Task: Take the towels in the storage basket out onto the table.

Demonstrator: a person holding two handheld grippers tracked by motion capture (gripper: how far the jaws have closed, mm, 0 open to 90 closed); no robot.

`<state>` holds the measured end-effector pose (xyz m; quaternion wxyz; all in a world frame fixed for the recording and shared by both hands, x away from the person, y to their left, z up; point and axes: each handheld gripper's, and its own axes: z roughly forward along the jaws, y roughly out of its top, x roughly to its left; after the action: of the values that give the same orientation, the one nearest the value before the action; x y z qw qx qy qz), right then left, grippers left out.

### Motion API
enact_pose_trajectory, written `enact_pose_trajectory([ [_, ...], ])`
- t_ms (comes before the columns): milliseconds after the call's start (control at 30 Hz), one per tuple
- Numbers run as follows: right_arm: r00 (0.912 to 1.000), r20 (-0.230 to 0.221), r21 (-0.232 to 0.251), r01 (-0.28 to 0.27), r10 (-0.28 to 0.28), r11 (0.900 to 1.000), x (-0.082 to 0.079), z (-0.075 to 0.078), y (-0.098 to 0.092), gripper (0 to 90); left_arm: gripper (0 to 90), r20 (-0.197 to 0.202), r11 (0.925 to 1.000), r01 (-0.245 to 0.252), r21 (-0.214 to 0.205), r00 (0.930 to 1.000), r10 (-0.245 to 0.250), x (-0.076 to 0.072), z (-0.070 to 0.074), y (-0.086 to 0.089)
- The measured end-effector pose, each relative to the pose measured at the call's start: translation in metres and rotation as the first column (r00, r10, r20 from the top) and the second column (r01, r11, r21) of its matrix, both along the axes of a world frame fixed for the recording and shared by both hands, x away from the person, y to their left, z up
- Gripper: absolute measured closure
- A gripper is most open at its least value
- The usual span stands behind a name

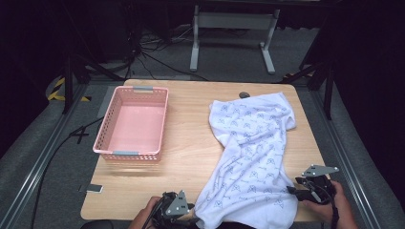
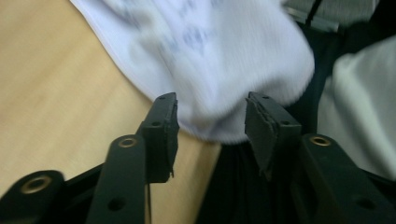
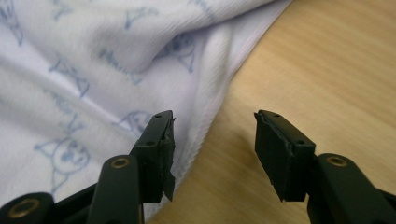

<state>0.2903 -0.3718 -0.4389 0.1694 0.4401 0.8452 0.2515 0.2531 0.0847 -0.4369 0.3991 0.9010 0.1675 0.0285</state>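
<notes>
A white cloth (image 1: pixel 253 148) with a pale blue print lies crumpled along the right half of the wooden table (image 1: pixel 191 143), its near end hanging over the front edge. My left gripper (image 1: pixel 192 211) is at the cloth's near left corner. In the left gripper view that corner of the cloth (image 2: pixel 210 60) bulges between the parted jaws of the left gripper (image 2: pixel 212 116), and the pads do not press on it. My right gripper (image 1: pixel 291 189) is at the cloth's near right edge. In the right gripper view the right gripper (image 3: pixel 215 135) stands open over bare wood, the cloth's hem (image 3: pixel 205 121) beside its left jaw.
A pink perforated basket (image 1: pixel 106 125) stands on the table's left half, nothing in it. A small dark object (image 1: pixel 244 95) lies at the far edge by the cloth. A white metal stand (image 1: pixel 234 28) and cables are on the floor beyond.
</notes>
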Motion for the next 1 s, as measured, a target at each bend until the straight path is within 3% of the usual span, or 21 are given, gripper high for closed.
enact_pose_trajectory([
  [33, 0.9998, 0.019, 0.019, -0.001, 0.001, 0.9998, 0.002, 0.003, 0.000, 48.5, 50.9, 0.012, 0.9999, -0.007, -0.008, 0.9999, 0.007, 0.005, 0.003, -0.003],
  [100, 0.9982, 0.059, 0.007, 0.014, -0.015, 0.9999, 0.009, 0.006, 0.003, 48.2, 49.1, 0.036, 0.9999, -0.007, -0.015, 0.9993, 0.007, 0.021, 0.009, -0.016],
  [133, 0.9975, 0.070, 0.004, 0.012, -0.012, 0.9999, 0.012, 0.006, 0.004, 48.0, 49.3, 0.062, 0.9994, 0.002, -0.035, 0.9981, 0.000, 0.033, 0.012, -0.027],
  [233, 0.9959, 0.080, 0.014, 0.040, -0.041, 0.9991, 0.027, 0.005, 0.005, 48.4, 49.7, 0.073, 0.9988, -0.018, -0.046, 0.9971, 0.022, 0.067, 0.016, -0.054],
  [300, 0.9944, 0.091, -0.004, 0.055, -0.055, 0.9985, 0.039, 0.001, 0.006, 48.7, 50.3, 0.103, 0.9990, -0.041, -0.017, 0.9938, 0.043, 0.091, 0.015, -0.073],
  [333, 0.9917, 0.095, 0.001, 0.087, -0.087, 0.9962, 0.050, -0.002, 0.005, 49.2, 49.9, 0.091, 0.9974, -0.072, -0.010, 0.9932, 0.073, 0.112, 0.008, -0.089],
  [367, 0.9917, 0.095, 0.001, 0.087, -0.087, 0.9962, 0.050, -0.002, 0.005, 49.2, 50.5, 0.091, 0.9974, -0.072, -0.010, 0.9932, 0.073, 0.112, 0.008, -0.089],
  [400, 0.9914, 0.092, -0.008, 0.095, -0.094, 0.9955, 0.058, -0.006, 0.005, 48.8, 51.4, 0.065, 0.9945, -0.104, -0.005, 0.9924, 0.104, 0.131, -0.001, -0.103],
  [433, 0.9914, 0.092, -0.008, 0.095, -0.094, 0.9955, 0.058, -0.006, 0.005, 48.8, 51.5, 0.065, 0.9945, -0.104, -0.005, 0.9924, 0.104, 0.131, -0.001, -0.103],
  [467, 0.9905, 0.098, -0.017, 0.099, -0.097, 0.9949, 0.062, -0.008, 0.005, 48.5, 51.5, 0.055, 0.9940, -0.108, 0.017, 0.9927, 0.107, 0.139, -0.007, -0.110],
  [500, 0.9903, 0.086, 0.003, 0.110, -0.109, 0.9940, 0.065, -0.008, 0.004, 48.6, 54.0, 0.084, 0.9891, -0.132, 0.066, 0.9885, 0.126, 0.146, -0.015, -0.117],
  [533, 0.9903, 0.086, 0.003, 0.110, -0.109, 0.9940, 0.065, -0.008, 0.004, 48.6, 55.7, 0.084, 0.9891, -0.132, 0.066, 0.9885, 0.126, 0.146, -0.015, -0.117],
  [567, 0.9904, 0.088, 0.002, 0.107, -0.107, 0.9942, 0.065, -0.008, 0.004, 48.6, 55.7, 0.056, 0.9889, -0.127, 0.078, 0.9908, 0.123, 0.148, -0.018, -0.118],
  [600, 0.9900, 0.088, 0.000, 0.111, -0.110, 0.9938, 0.064, -0.008, 0.002, 48.6, 56.5, 0.069, 0.9857, -0.122, 0.116, 0.9910, 0.115, 0.147, -0.021, -0.119],
  [667, 0.9886, 0.085, -0.009, 0.126, -0.124, 0.9920, 0.059, -0.007, 0.000, 48.5, 61.8, 0.070, 0.9861, -0.115, 0.120, 0.9917, 0.107, 0.141, -0.021, -0.113],
  [733, 0.9858, 0.083, -0.046, 0.150, -0.146, 0.9876, 0.049, -0.006, -0.006, 49.0, 67.3, 0.083, 0.9867, -0.102, 0.126, 0.9923, 0.092, 0.131, -0.022, -0.099],
  [833, 0.9816, 0.063, -0.043, 0.183, -0.181, 0.9821, 0.034, -0.004, -0.015, 49.0, 70.8, 0.066, 0.9858, -0.114, 0.123, 0.9921, 0.107, 0.115, -0.023, -0.072],
  [867, 0.9816, 0.063, -0.043, 0.183, -0.181, 0.9821, 0.034, -0.004, -0.015, 49.0, 70.9, 0.066, 0.9858, -0.114, 0.123, 0.9921, 0.107, 0.115, -0.023, -0.072],
  [900, 0.9799, 0.036, -0.031, 0.198, -0.197, 0.9798, 0.022, -0.004, -0.021, 48.3, 70.9, 0.035, 0.9858, -0.114, 0.123, 0.9933, 0.110, 0.104, -0.023, -0.055],
  [1000, 0.9803, 0.013, -0.023, 0.197, -0.197, 0.9801, 0.013, -0.003, -0.024, 46.7, 70.8, 0.016, 0.9866, -0.101, 0.128, 0.9948, 0.100, 0.093, -0.022, -0.039],
])
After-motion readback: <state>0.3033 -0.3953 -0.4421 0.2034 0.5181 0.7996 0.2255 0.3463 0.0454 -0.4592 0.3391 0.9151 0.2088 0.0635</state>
